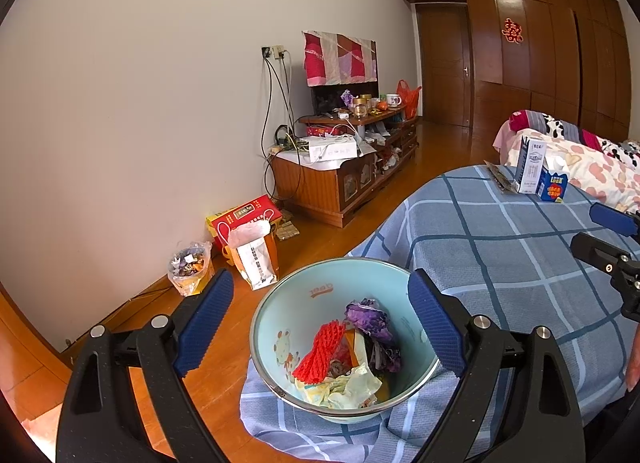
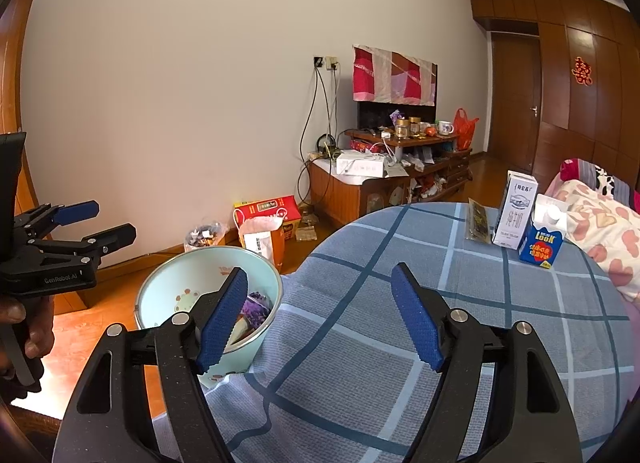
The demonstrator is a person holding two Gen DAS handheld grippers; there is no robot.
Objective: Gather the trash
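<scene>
A blue checked cloth (image 2: 460, 303) covers the big table beside me, hanging down at its near edge. Behind it, a bed (image 2: 600, 219) with a pink heart-print cover. Against the white wall stands a wooden TV stand (image 1: 344, 183) crowded with jars, cables and a white box, with a red carton (image 1: 244, 217) and a paper bag (image 1: 258, 259) on the floor just beside it.

The pale blue bin (image 1: 280, 327) sits at the edge of the cloth, partly wrapped by its folds. Inside lie a red foam net (image 1: 320, 351), a purple wrapper (image 1: 368, 319) and crumpled paper (image 1: 344, 387), all piled together at the bottom.

The left gripper (image 1: 320, 331) hangs right over the bin's mouth, its blue fingers (image 1: 204, 323) spread wide with nothing between them. The right gripper (image 2: 320, 319) is over the cloth next to the bin, its jaws likewise wide apart and empty; its left finger overlaps the bin's rim in its own view.

On the far side of the table stand a tall white carton (image 2: 516, 215) and a small blue carton (image 2: 542, 243), touching or nearly so, with a flat dark packet (image 2: 478, 223) lying just to their left.
</scene>
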